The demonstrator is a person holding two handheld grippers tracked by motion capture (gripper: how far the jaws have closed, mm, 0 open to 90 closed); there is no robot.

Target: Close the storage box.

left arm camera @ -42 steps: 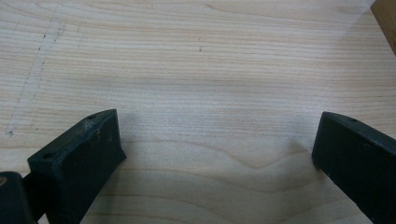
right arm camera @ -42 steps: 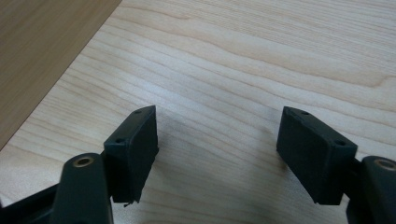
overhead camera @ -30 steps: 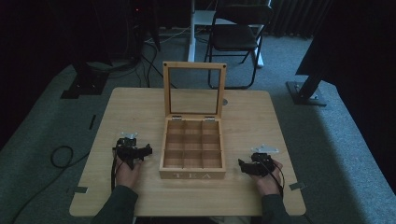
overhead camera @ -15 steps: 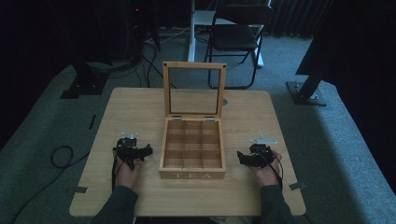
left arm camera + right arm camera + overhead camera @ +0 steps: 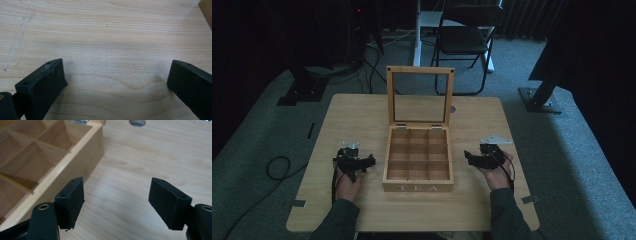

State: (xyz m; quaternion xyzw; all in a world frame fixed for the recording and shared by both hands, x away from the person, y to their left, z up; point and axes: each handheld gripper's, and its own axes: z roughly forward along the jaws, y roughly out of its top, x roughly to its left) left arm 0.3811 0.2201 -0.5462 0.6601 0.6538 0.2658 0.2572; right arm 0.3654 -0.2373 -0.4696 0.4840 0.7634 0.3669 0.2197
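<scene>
**A:** What takes up the most room?

**B:** A pale wooden table, square-edged, on grey carpet. Its left and right thirds are bare, and a wide bare strip runs along the near edge.

**A:** And in the middle?

**B:** A wooden tea box with nine empty compartments. Its glass-paned lid stands upright at the far side. The front wall reads "TEA".

**A:** Where are the hands?

**B:** The left gripper rests on the table just left of the box, apart from it. Its jaws are spread wide over bare wood, nothing between them. In the left gripper view, a corner of the box shows at the top right.

**A:** And the other?

**B:** The right gripper sits just right of the box, close to its side wall without touching. Its jaws have just been closing, yet remain spread with nothing between them. A round hole in the tabletop lies beyond.
</scene>
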